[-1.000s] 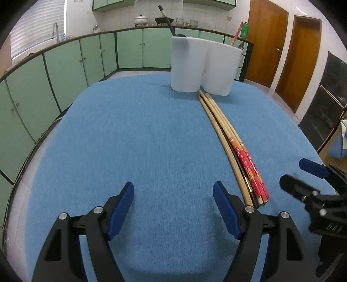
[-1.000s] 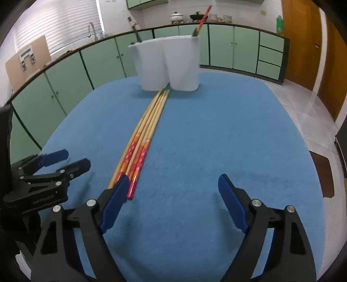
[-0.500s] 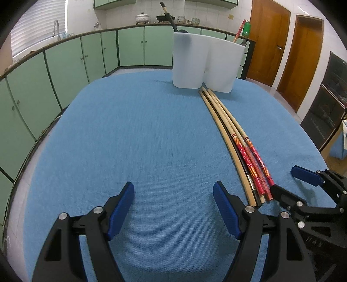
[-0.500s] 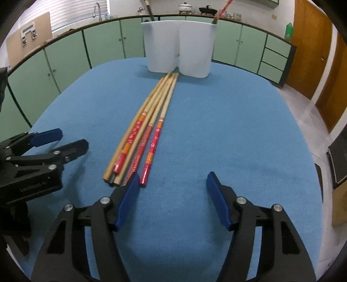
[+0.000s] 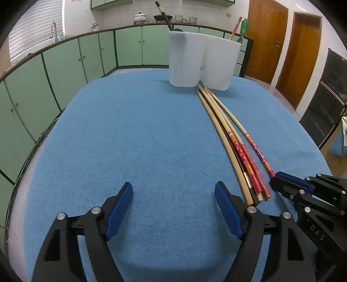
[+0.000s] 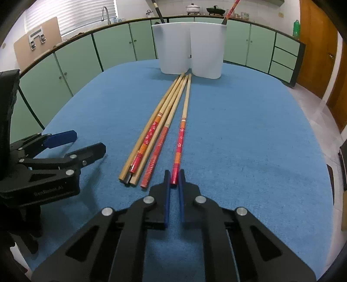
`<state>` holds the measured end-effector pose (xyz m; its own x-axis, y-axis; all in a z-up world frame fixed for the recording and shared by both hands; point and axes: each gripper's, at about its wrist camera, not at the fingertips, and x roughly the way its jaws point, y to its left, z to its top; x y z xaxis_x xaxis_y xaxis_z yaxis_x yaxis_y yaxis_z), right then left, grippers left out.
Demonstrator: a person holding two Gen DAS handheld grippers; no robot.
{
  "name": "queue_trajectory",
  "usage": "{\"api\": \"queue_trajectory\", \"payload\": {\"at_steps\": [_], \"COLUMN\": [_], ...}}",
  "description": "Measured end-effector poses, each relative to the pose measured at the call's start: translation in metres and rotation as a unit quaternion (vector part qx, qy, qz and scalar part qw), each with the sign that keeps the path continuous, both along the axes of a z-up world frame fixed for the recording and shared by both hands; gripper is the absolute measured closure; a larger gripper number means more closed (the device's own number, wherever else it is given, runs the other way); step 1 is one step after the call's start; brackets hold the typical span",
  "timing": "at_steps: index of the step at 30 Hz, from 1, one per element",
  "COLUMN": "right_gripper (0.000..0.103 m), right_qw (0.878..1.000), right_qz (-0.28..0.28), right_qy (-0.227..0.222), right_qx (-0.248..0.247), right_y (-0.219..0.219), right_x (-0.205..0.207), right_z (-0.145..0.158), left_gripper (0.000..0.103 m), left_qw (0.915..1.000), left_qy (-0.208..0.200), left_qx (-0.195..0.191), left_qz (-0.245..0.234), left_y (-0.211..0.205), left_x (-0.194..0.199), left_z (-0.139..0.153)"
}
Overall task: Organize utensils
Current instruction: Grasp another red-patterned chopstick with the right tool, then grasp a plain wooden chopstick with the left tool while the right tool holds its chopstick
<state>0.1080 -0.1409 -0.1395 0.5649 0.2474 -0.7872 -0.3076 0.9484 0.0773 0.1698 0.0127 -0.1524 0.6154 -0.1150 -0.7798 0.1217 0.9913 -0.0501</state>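
Several long chopsticks lie on the blue cloth, tips toward a white two-part holder [image 6: 190, 55] at the far side, also in the left wrist view [image 5: 203, 63]. The rightmost red-ended chopstick [image 6: 181, 134] lies apart from the bundle [image 6: 151, 143]. My right gripper [image 6: 174, 176] is shut on its near red end; in the left wrist view the gripper [image 5: 279, 180] meets that chopstick [image 5: 258, 151]. My left gripper [image 5: 173, 195] is open and empty, left of the bundle [image 5: 238, 151]. It shows in the right wrist view [image 6: 76, 143].
The holder contains a red-handled chopstick [image 6: 231, 9] and a dark-handled utensil [image 6: 158, 12]. The blue-clothed table [image 5: 130, 141] is rounded, with green cabinets [image 5: 65, 65] beyond its left and far edges and wooden doors [image 5: 282, 39] at right.
My right gripper has moved forward onto the rightmost chopstick's red end and closed on it. That chopstick now lies apart from the bundle. My left gripper has stayed open in place.
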Motion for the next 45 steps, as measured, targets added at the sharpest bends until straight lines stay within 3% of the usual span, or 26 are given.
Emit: {"api": "queue_trajectory", "payload": {"at_steps": [12,19,24,32,39,41,45], "right_gripper": [0.098,0.098,0.098,0.097,0.097,0.097,0.097], "right_qw": [0.999,0.999,0.999,0.999,0.999,0.999,0.999], "right_qz": [-0.034,-0.034,-0.034,-0.034,-0.034,-0.034,-0.034], "right_qy": [0.002,0.002,0.002,0.003,0.004,0.004,0.005], "right_qx": [0.010,0.013,0.013,0.014,0.016,0.016,0.018], "right_y": [-0.028,-0.030,-0.030,-0.030,-0.030,-0.030,-0.031], "right_x": [-0.003,-0.004,-0.004,-0.005,-0.004,-0.004,-0.003], "right_z": [0.000,0.000,0.001,0.001,0.001,0.001,0.001], "left_gripper": [0.026,0.022,0.023,0.023,0.023,0.025,0.054], "left_qw": [0.9983,0.9989,0.9992,0.9998,0.9988,0.9987,0.9988], "left_qy": [0.009,0.008,0.008,-0.006,0.012,0.011,0.003], "left_qx": [-0.021,0.007,0.038,-0.005,0.031,0.033,0.026], "left_qz": [-0.053,-0.046,-0.002,-0.019,-0.036,-0.036,-0.041], "left_y": [-0.031,-0.035,-0.018,-0.014,-0.036,-0.036,-0.039], "left_x": [-0.013,-0.010,-0.009,-0.016,-0.011,-0.009,-0.013], "left_z": [0.003,0.000,0.000,0.009,-0.003,-0.002,0.002]}}
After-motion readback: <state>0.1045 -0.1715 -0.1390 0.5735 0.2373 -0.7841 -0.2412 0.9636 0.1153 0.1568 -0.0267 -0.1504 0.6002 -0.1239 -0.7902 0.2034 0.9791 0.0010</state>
